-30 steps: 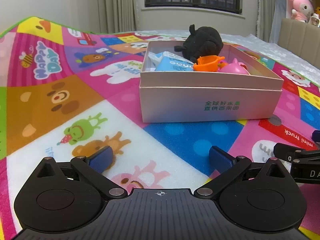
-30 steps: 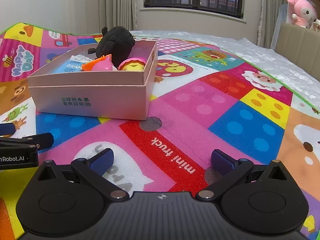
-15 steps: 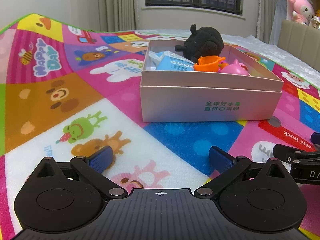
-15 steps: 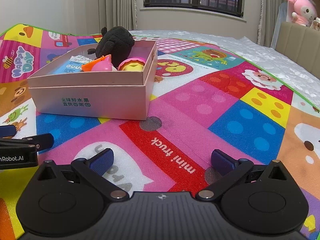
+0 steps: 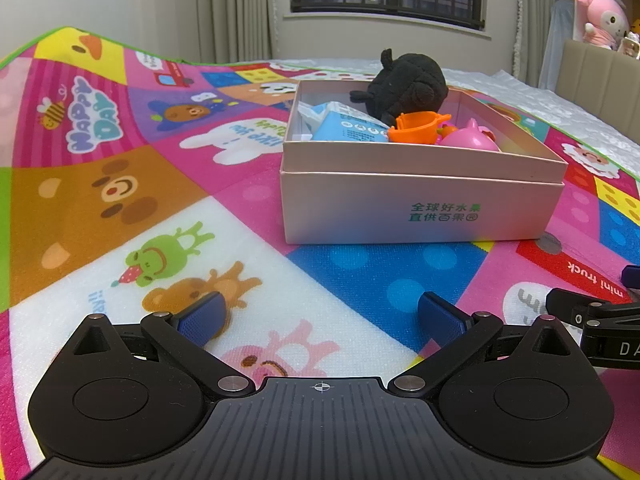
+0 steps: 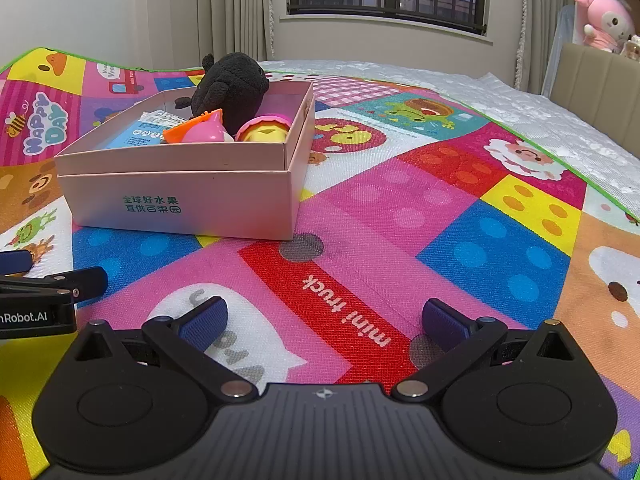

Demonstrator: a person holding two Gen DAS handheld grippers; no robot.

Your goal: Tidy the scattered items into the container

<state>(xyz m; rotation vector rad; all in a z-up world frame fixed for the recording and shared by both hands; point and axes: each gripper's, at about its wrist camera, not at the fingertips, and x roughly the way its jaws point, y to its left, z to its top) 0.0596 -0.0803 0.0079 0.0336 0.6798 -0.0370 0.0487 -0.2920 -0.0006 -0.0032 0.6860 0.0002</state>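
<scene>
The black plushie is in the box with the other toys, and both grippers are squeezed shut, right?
Not quite. The black plushie is in the box with the other toys, but both grippers are open, jaws wide apart and empty: left gripper in the left wrist view, right gripper in the right wrist view.

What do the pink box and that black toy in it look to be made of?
The pink box looks like matte paperboard: thin straight walls, crisp folded corners, printed green lettering. The black toy looks like plush fabric, with a fuzzy, light-absorbing surface and soft rounded shape. Its stuffing cannot be seen.
</scene>
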